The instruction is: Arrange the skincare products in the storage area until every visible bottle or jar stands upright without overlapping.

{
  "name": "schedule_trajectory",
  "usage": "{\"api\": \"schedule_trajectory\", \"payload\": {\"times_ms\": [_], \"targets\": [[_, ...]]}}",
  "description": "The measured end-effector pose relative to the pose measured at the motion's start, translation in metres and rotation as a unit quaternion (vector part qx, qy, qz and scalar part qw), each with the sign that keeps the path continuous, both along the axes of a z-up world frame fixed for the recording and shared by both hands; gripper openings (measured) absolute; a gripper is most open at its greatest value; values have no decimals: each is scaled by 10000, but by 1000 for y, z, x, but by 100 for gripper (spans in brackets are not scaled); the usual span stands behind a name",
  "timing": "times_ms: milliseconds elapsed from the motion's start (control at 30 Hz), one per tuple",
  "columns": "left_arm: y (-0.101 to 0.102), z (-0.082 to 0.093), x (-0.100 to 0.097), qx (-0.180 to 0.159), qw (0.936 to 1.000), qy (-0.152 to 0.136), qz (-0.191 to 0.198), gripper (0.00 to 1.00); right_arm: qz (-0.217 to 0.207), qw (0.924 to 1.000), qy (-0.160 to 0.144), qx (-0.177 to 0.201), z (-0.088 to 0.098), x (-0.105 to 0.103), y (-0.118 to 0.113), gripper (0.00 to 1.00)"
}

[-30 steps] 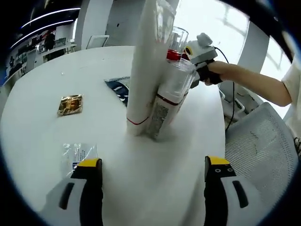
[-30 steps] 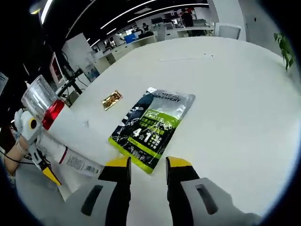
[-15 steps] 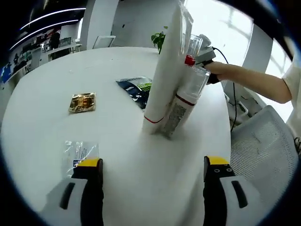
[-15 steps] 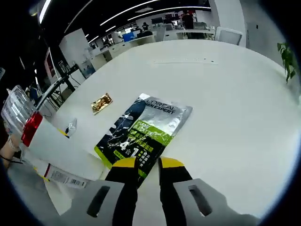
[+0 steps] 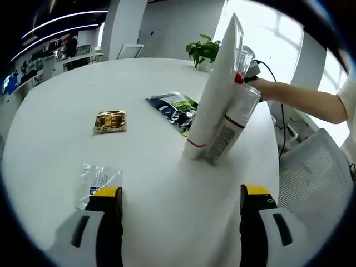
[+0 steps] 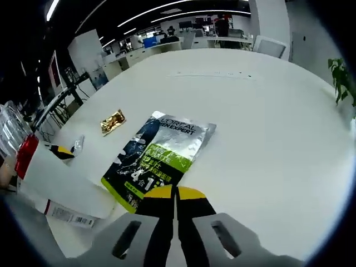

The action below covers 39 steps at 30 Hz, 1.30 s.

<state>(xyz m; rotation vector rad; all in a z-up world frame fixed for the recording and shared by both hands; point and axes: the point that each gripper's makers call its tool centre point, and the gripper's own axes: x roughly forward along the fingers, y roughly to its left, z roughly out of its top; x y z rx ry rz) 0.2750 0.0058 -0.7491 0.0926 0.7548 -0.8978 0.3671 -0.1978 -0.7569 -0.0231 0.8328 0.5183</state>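
Two containers stand touching on the white table [image 5: 50, 133]: a tall white tube [image 5: 214, 100], base down and leaning slightly, w/ a clear bottle [image 5: 231, 125] w/ red collar pressed against its side. Landmark = tube. In left gripper view, the foil L'Oréal pouch [image 5: 173, 107] lies flat just behind the tube base; the gold sachet [image 5: 110, 120] lies well apart from the tube, beyond the pouch's near corner; a clear sachet [image 5: 98, 181] lies nearer the camera, touching the left jaw tip. Left gripper [image 5: 181, 196]: jaws wide apart, nothing between them. A person's forearm [image 5: 303, 103] reaches in behind the tube. In right gripper view, the tube [image 6: 67, 181] appears tilted beside the pouch [image 6: 161, 158]. Right gripper [image 6: 174, 193]: jaws closed together, tips at the pouch's near edge; whether they pinch it, cannot tell.
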Motion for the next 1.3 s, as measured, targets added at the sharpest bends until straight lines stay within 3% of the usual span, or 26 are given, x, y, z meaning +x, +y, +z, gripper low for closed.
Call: {"api": "schedule_trajectory", "payload": {"times_ms": [67,133,267,333,467,733,767,900,967,1067,1133,1233,1300], "targets": [[3,-1,2,-2,10000,3,24,81,-62,9999,16,130,2,1,2,1],[7,-1,5,11,10000,-7,47,81,-368,9961,95,801,10,7,7,1],[13,-2,10,-11,9999,-9,149,81,-906,9724,117,2146,37,21,16,1],[14,-1,13,-49,9997,2,229,81,-929,9678,103,2336,45,19,22,1],[15,2,13,-100,9994,-20,322,81,-980,9512,55,2926,64,25,37,1],[16,10,16,-194,9990,-110,377,81,-955,9347,0,3425,82,40,59,0],[18,14,18,-255,9986,-153,433,81,-947,9292,-23,3572,90,42,65,0],[23,28,19,-359,9974,-305,538,81,-882,9214,-112,3784,104,49,73,0],[26,35,20,-353,9968,-424,574,81,-911,9087,-149,4071,115,53,77,1],[28,43,23,-407,9958,-511,636,81,-874,9047,-221,4164,127,55,84,0],[30,49,24,-431,9952,-587,658,81,-815,8966,-241,4345,136,54,90,1],[32,60,20,-490,9944,-651,680,79,-755,8960,-320,4365,145,51,96,1],[36,67,23,-567,9926,-750,764,75,-702,8898,-362,4495,152,53,96,1]]}}
